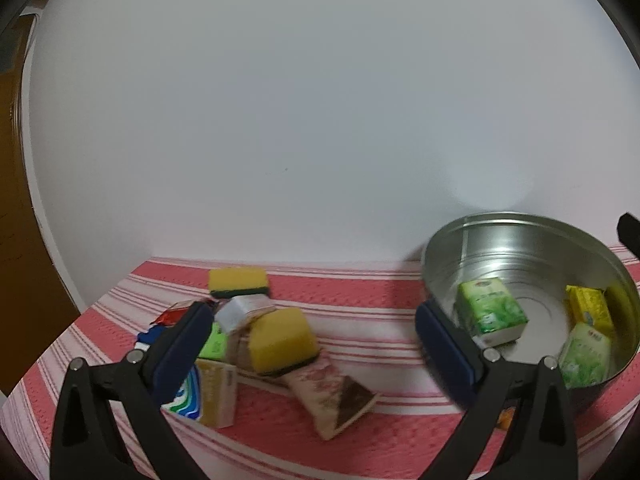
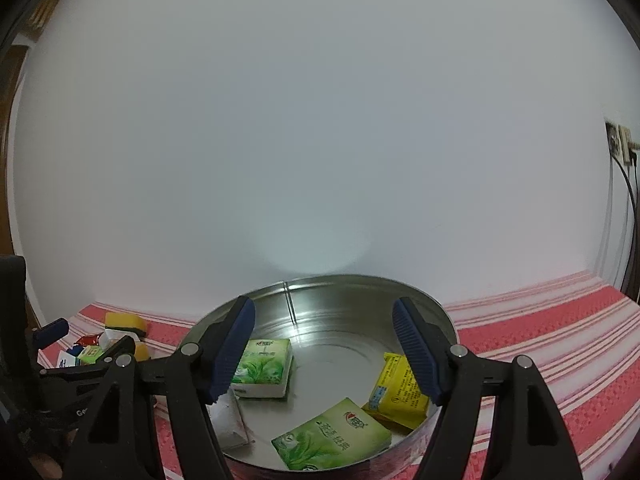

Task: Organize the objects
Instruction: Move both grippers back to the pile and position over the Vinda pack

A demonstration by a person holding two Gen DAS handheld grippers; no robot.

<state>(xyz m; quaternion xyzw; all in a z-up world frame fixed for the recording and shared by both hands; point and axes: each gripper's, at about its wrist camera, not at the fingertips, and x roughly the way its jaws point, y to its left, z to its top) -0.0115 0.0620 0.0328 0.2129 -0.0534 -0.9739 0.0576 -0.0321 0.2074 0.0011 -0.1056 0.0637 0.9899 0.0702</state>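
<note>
Three packets lie inside the round metal tin (image 2: 436,312): a green tissue pack (image 2: 264,368) toward its left, a second green pack (image 2: 332,436) at the near edge, and a yellow pack (image 2: 396,392) to the right. The right hand-held gripper (image 2: 324,354) hangs over the tin, pointing a little downward, its jaws parted about halfway with nothing between the blue pads; the first green pack lies just beside the left pad and the yellow pack under the right one. A white packet (image 2: 230,420) shows below the left finger.

On the striped cloth of the bench (image 1: 360,300), left of the tin, sits a loose heap: two yellow sponges (image 1: 280,336), (image 1: 238,280), a beige pouch (image 1: 332,396), a small yellow box (image 1: 218,392) and a white packet (image 1: 240,312). The left hand-held gripper (image 1: 316,340) stands wide and empty, its left finger covering part of the heap, its right finger in front of the tin's rim. The nearer sponge lies between the fingers, untouched.
</note>
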